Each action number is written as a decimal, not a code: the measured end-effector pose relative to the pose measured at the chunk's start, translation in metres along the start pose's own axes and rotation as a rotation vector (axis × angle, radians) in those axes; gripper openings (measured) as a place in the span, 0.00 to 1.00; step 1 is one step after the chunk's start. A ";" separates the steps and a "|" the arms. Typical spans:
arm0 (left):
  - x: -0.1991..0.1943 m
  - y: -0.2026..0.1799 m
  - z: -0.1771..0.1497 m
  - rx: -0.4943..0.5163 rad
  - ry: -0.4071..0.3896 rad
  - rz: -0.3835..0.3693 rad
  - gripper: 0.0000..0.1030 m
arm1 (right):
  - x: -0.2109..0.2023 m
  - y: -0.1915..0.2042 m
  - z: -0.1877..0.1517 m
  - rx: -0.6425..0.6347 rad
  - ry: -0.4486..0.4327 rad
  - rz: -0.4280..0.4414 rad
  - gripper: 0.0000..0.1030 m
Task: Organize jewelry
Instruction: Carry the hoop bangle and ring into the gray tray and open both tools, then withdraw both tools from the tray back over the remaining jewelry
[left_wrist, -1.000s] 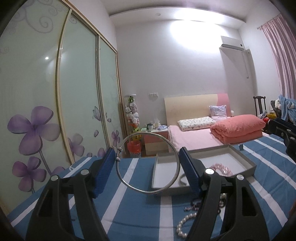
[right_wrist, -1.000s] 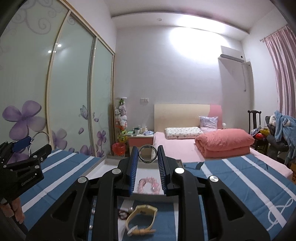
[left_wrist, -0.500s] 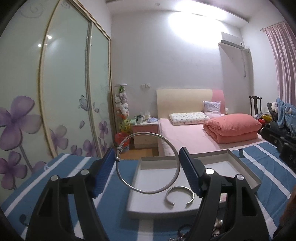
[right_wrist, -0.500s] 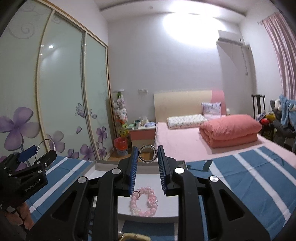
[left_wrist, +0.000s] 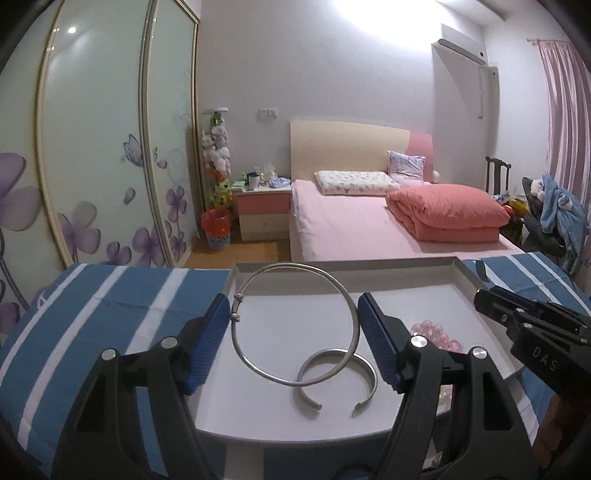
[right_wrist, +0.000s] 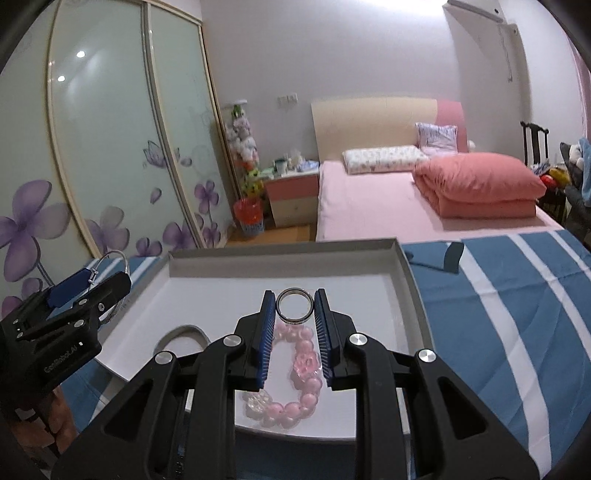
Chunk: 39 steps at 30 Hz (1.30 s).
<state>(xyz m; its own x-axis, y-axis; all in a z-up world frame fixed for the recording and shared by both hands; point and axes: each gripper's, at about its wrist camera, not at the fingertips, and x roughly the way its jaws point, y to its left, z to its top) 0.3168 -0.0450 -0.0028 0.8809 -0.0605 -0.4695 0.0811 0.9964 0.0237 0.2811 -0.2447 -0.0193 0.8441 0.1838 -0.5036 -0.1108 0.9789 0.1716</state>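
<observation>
My left gripper is shut on a large thin silver bangle, held upright over the white tray. On the tray floor below it lies an open silver cuff bracelet. My right gripper is shut on a small silver ring above the same tray. A pink bead bracelet lies on the tray under the right gripper and shows at the right in the left wrist view as pink beads. The left gripper appears at the left of the right wrist view.
The tray rests on a blue cloth with white stripes. Beyond it stand a pink bed, a nightstand and a sliding wardrobe with purple flowers. A dark clip sits on the cloth right of the tray.
Both grippers have moved forward and down over the tray, still holding the bangle and the ring. The cuff and pink beads now lie right beneath them.
</observation>
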 end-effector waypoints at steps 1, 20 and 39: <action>0.001 -0.001 -0.002 0.002 0.006 -0.002 0.67 | 0.000 0.000 -0.001 0.002 0.007 0.003 0.22; 0.010 0.013 0.001 -0.027 0.052 -0.025 0.72 | -0.009 -0.005 0.008 0.026 -0.023 0.011 0.39; -0.096 0.045 -0.068 0.085 0.134 -0.112 0.56 | -0.119 0.015 -0.055 -0.047 -0.011 0.064 0.39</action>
<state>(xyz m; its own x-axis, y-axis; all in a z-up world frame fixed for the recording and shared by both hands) 0.2037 0.0092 -0.0168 0.7947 -0.1569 -0.5864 0.2195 0.9749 0.0366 0.1502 -0.2471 -0.0039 0.8399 0.2457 -0.4839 -0.1893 0.9683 0.1630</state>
